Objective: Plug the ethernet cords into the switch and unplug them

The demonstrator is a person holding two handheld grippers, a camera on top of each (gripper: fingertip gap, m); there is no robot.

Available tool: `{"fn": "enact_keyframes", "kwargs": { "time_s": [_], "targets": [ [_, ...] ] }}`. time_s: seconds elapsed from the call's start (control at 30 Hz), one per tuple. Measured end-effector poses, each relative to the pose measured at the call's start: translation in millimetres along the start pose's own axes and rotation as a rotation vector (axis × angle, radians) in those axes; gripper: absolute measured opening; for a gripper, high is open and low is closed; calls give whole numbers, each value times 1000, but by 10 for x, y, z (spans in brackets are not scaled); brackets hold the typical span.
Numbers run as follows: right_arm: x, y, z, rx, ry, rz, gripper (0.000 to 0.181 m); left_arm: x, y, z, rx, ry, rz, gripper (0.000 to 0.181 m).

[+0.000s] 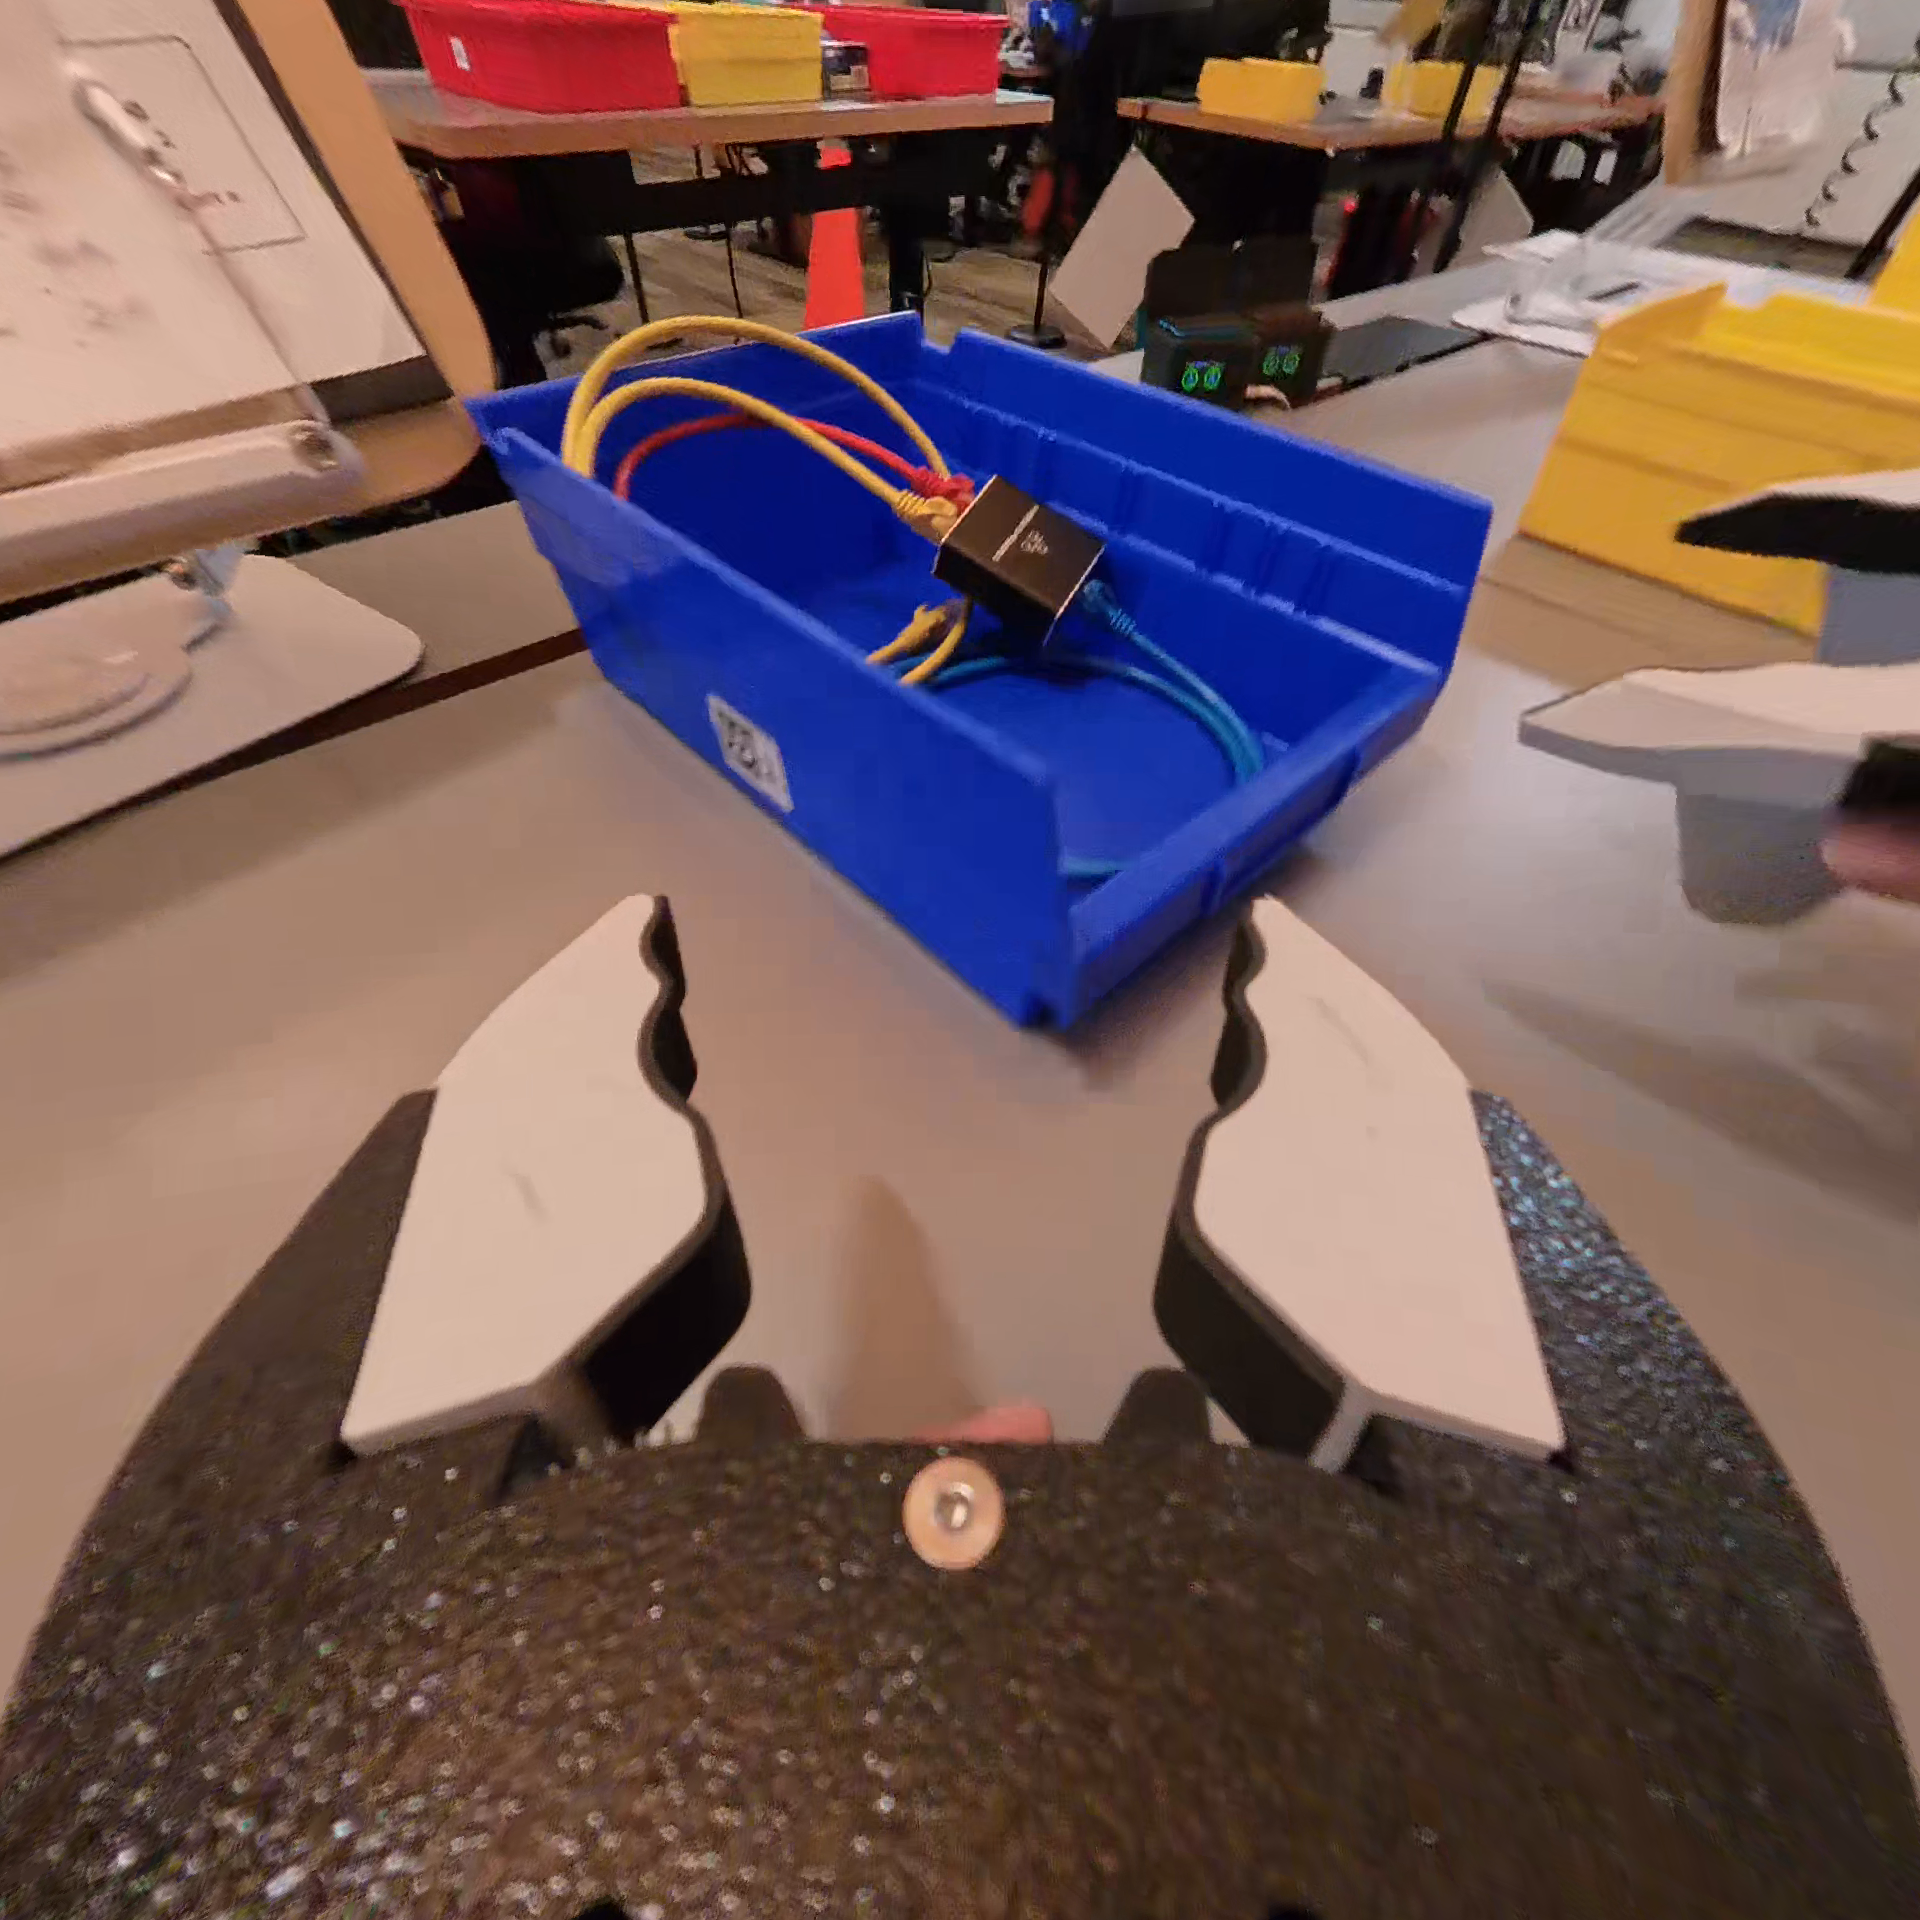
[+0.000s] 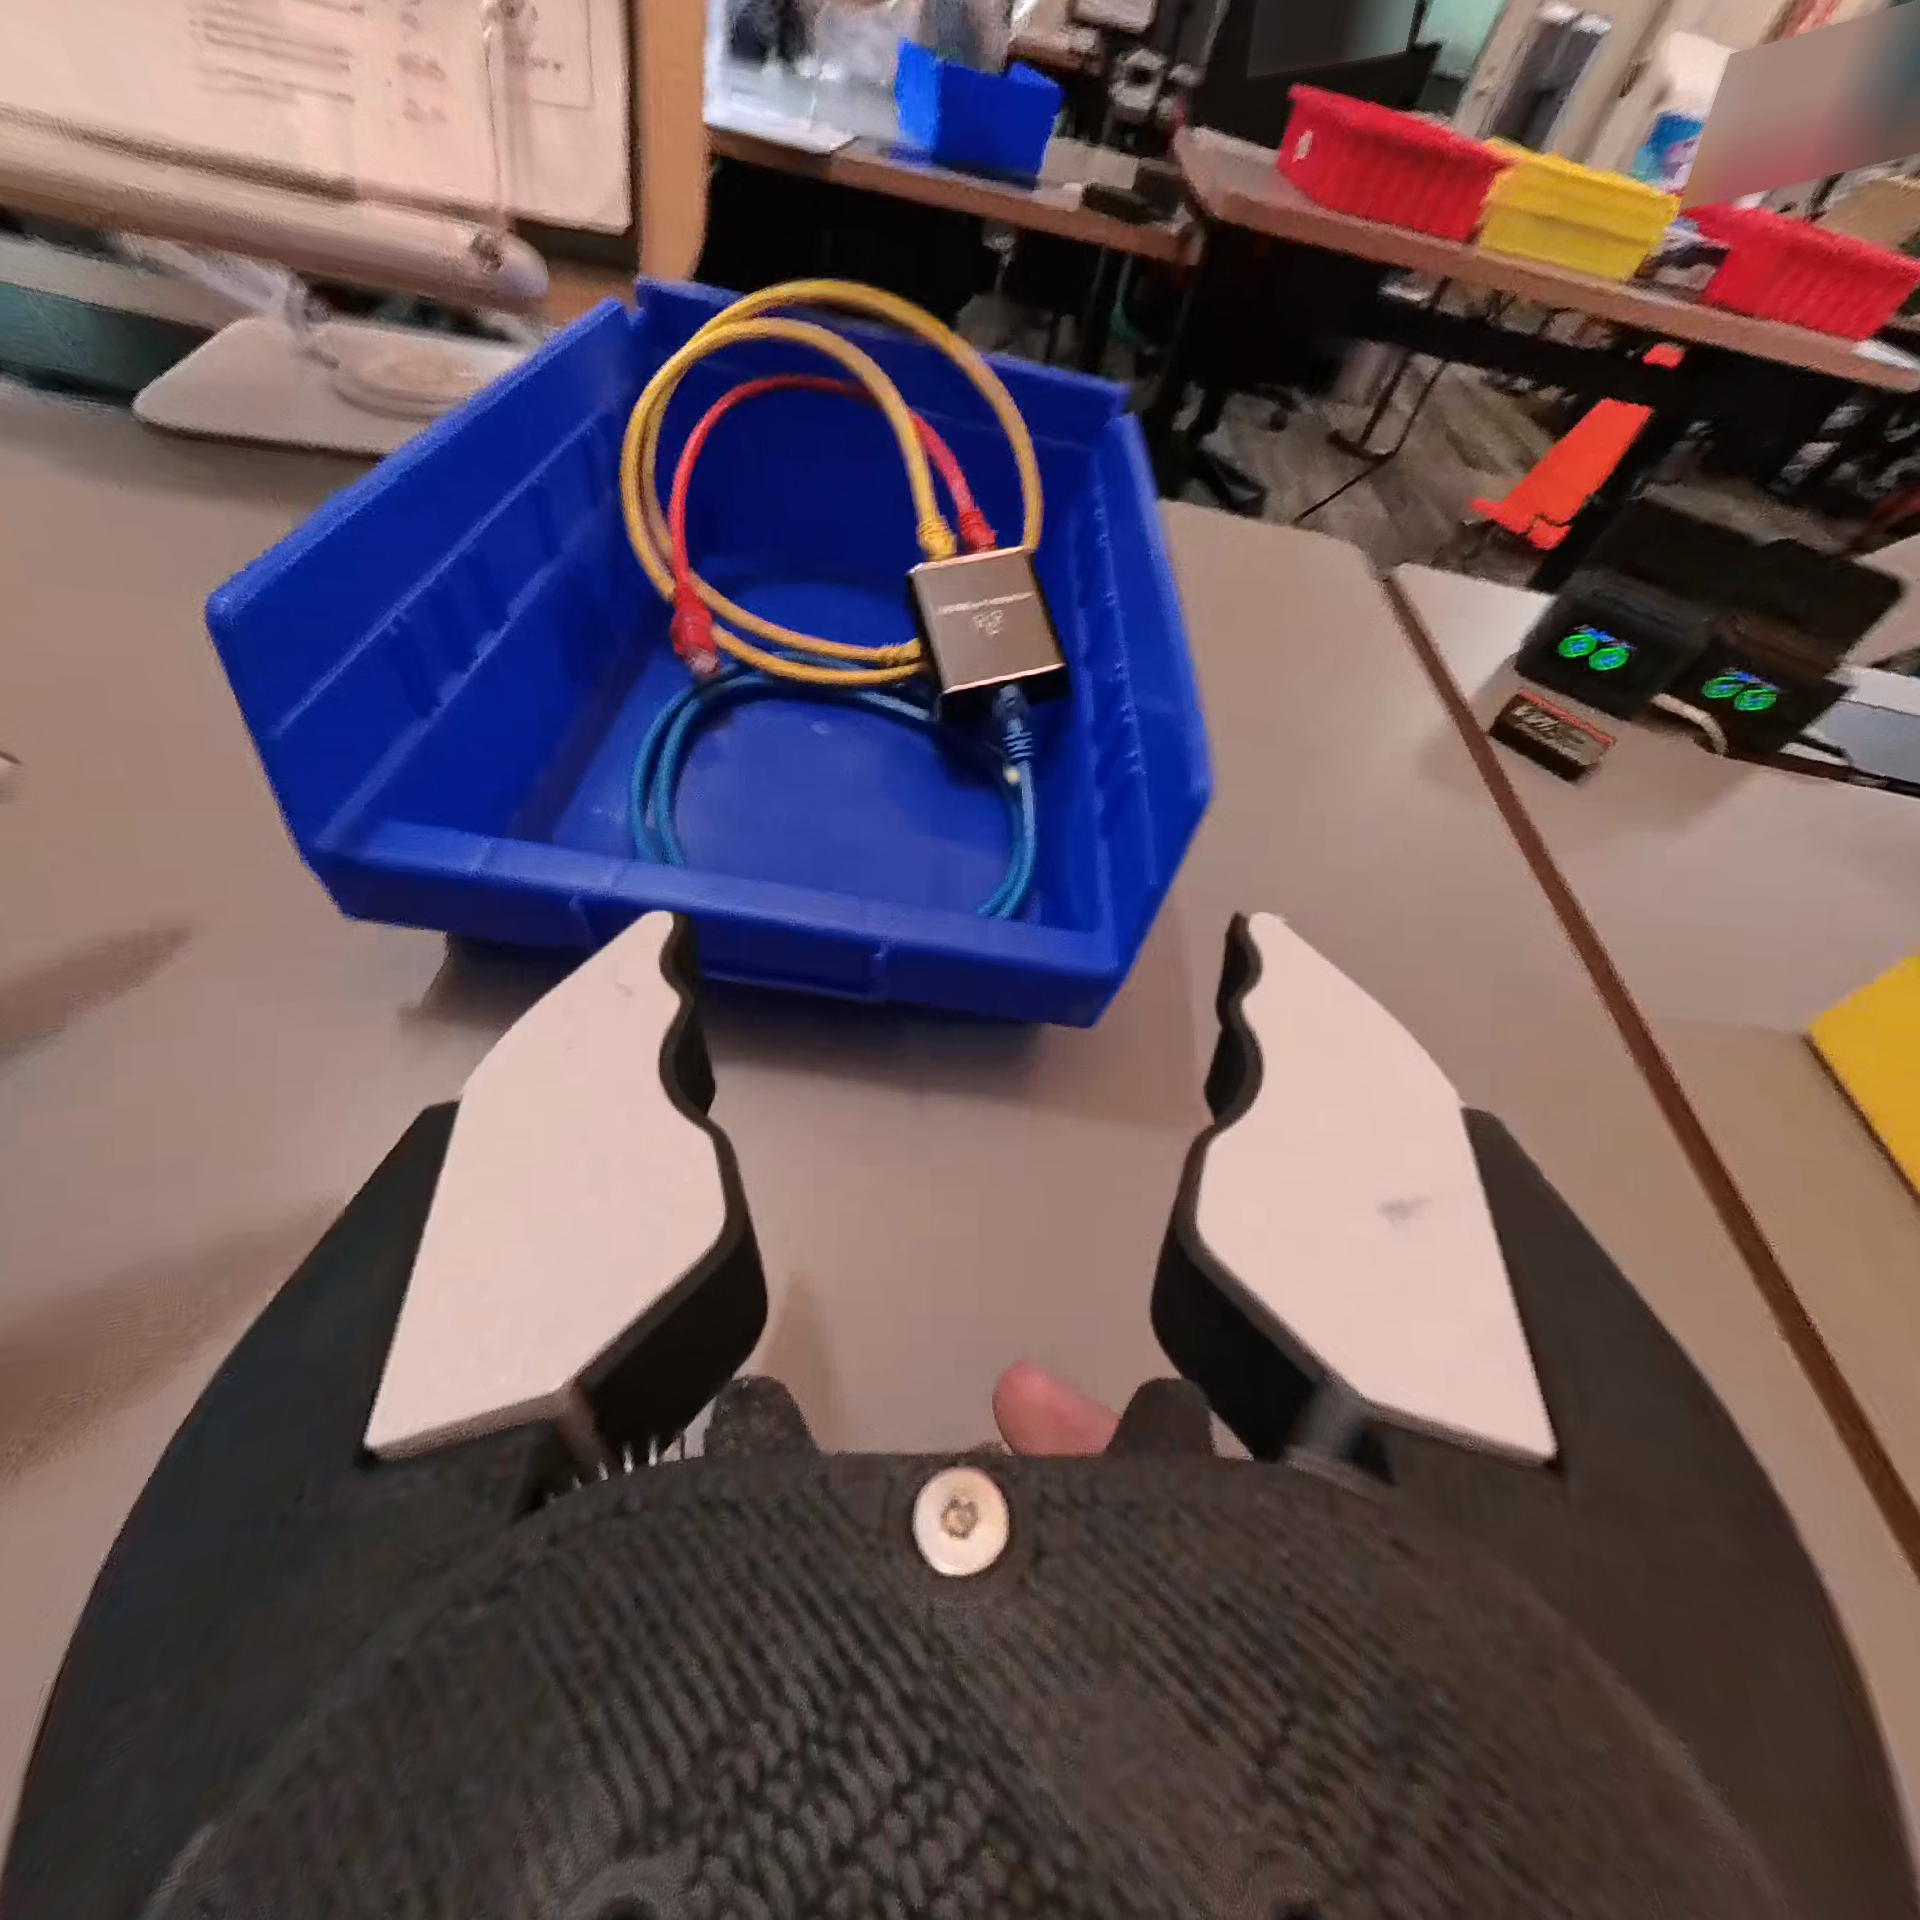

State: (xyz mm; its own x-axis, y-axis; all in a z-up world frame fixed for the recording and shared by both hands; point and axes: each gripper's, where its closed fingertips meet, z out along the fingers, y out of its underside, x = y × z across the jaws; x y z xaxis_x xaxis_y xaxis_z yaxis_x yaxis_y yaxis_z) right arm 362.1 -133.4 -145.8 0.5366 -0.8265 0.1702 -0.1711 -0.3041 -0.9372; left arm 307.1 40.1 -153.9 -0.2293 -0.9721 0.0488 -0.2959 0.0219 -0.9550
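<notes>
Switch point(image 2: 987, 634) in bin point(image 2: 416, 665), seemingly cabled

- Left hand-held gripper point(image 1: 951, 961): rough black speckled body with glittery flecks, one silver screw point(image 1: 953, 1512) at centre.
- Right hand-held gripper point(image 2: 954, 971): black body with a ribbed weave texture, matching silver screw point(image 2: 959, 1522).
- Both carry pale grey fingers point(image 2: 582, 1174) edged with wavy black pads.

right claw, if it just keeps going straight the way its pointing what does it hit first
Most likely the low front wall of the blue bin, which sits straight ahead of the open right claw with only bare table between. If it runs higher than it looks, it would clear the wall and meet the blue cord inside.
</notes>
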Motion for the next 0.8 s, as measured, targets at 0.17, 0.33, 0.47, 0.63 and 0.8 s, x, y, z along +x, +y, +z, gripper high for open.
{"fn": "enact_keyframes", "kwargs": {
  "time_s": [0.17, 0.33, 0.47, 0.63, 0.8],
  "targets": [
    [165, -73, -90, 51, 0, 77, 95, -15, -135, 547, 57, -170, 13, 96],
    [278, -114, -151, 76, 2, 98, 93, -69, -18, 819, -92, -179, 90, 80],
    [320, -198, -217, 103, 6, 92, 90, -135, 79, 721, -161, -125, 40, 30],
    [286, -323, -314, 132, -7, 63, 86, -411, 210, 226, -157, -175, 25, 10],
    [-10, -461, -359, 138, -94, -1, 84, -645, 448, -609, -144, -97, -37, 3]
  ]
}}
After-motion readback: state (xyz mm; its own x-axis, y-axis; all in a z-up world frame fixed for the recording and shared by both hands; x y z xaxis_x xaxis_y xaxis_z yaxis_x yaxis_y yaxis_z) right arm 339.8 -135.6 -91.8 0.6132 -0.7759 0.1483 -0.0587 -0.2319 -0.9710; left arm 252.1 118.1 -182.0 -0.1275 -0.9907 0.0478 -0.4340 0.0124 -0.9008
